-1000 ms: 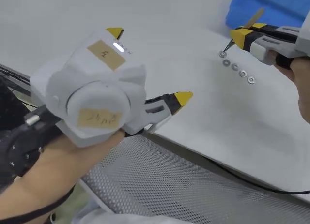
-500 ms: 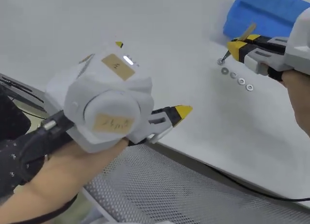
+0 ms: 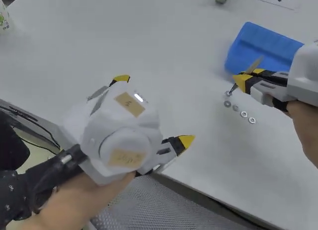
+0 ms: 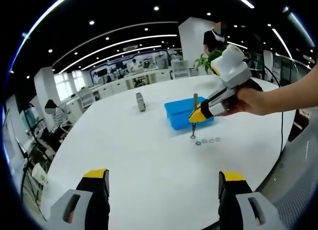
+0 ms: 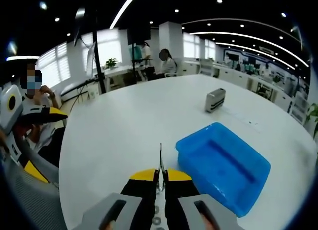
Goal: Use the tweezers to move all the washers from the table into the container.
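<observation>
Right gripper (image 3: pixel 242 81) clamped on slim metal tweezers (image 3: pixel 232 89), tip at left end of washer row.
Small metal washers (image 3: pixel 239 111) lie on white table (image 3: pixel 74 51), just near of blue plastic container (image 3: pixel 261 46); left gripper (image 3: pixel 153 110) spread wide.

We see the tweezers (image 3: pixel 232 87) sticking fwd from btwn the right gripper (image 3: pixel 242 81) fingers, tips down on the table (image 3: pixel 149 41). A row of washers (image 3: pixel 244 114) lies on the table under those fingertips, one by the tweezers' tips. The container (image 3: pixel 263 43) sits ahead & right of the fingertips, w/ a small box (image 5: pixel 215 100) beyond it. The left gripper (image 3: pixel 153 109) is well apart at the table's near edge; the washers lie far ahead of its fingers.
</observation>
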### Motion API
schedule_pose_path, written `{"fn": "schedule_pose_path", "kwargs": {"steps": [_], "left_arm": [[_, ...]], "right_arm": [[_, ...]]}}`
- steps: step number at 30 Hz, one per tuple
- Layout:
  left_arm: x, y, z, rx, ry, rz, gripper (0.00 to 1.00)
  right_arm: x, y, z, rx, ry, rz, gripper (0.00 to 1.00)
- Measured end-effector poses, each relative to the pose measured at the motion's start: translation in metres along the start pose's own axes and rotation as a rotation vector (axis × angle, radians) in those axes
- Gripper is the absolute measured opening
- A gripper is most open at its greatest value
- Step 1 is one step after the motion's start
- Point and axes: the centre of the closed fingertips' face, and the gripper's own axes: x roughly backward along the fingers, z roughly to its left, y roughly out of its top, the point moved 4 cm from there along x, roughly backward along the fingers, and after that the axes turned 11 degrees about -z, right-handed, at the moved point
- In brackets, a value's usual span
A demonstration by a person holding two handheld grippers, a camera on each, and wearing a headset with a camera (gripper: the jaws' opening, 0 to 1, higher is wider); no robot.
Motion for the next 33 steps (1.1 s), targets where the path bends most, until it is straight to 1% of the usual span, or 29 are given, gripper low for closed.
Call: {"fn": "schedule_pose_path", "kwargs": {"steps": [1,3,5,7,8,13,14,15,16,17,18,20,21,25,28,29,33], "left_arm": [[0.000,0.000,0.001,-0.008,0.007,-0.001,0.92],[0.001,0.002,0.001,-0.019,0.016,-0.009,0.92],[0.001,0.001,0.002,-0.015,0.017,-0.004,0.92],[0.001,0.001,0.003,-0.009,0.023,-0.005,0.92],[0.001,0.001,0.004,-0.004,0.024,-0.007,0.92],[0.001,0.001,0.004,0.006,0.024,-0.007,0.92],[0.001,0.001,0.003,0.013,0.015,-0.010,0.94],[0.000,0.003,0.001,0.021,0.005,-0.021,0.96],[0.000,0.004,0.000,0.016,0.002,-0.031,0.98],[0.000,0.004,0.000,0.010,0.002,-0.029,0.98],[0.000,0.004,-0.001,0.006,0.000,-0.027,0.99],[-0.001,0.001,-0.001,0.005,-0.003,-0.012,0.99],[-0.001,0.001,-0.001,0.006,-0.003,-0.012,0.99],[-0.001,0.003,-0.001,0.009,-0.004,-0.025,0.99],[-0.001,0.004,-0.001,0.017,-0.007,-0.035,0.99],[-0.001,0.004,-0.001,0.017,-0.003,-0.037,0.99],[-0.001,0.003,0.001,0.023,0.003,-0.032,0.99]], "right_arm": [[0.001,0.002,0.000,0.003,-0.002,-0.001,0.01],[0.004,0.007,0.000,-0.018,-0.002,-0.007,0.01],[0.006,0.009,0.000,-0.020,0.003,-0.014,0.01],[0.007,0.017,0.006,-0.023,0.059,-0.027,0.01],[0.009,0.021,0.006,-0.026,0.048,-0.029,0.01],[0.010,0.034,0.007,0.007,0.053,-0.030,0.01],[0.010,0.036,0.007,0.004,0.054,-0.034,0.01],[0.010,0.038,0.006,-0.001,0.055,-0.038,0.01],[0.011,0.041,0.005,-0.007,0.051,-0.042,0.01],[0.011,0.043,0.004,-0.006,0.046,-0.045,0.01],[0.011,0.046,0.001,-0.003,0.032,-0.053,0.01],[0.012,0.052,-0.004,-0.012,0.022,-0.064,0.01],[0.012,0.054,-0.006,-0.013,0.015,-0.071,0.01],[0.012,0.062,-0.016,0.000,-0.011,-0.092,0.01],[0.011,0.066,-0.021,-0.005,-0.024,-0.103,0.01],[0.009,0.068,-0.030,-0.005,-0.036,-0.110,0.01],[0.004,0.071,-0.045,0.001,-0.092,-0.132,0.01]]}}
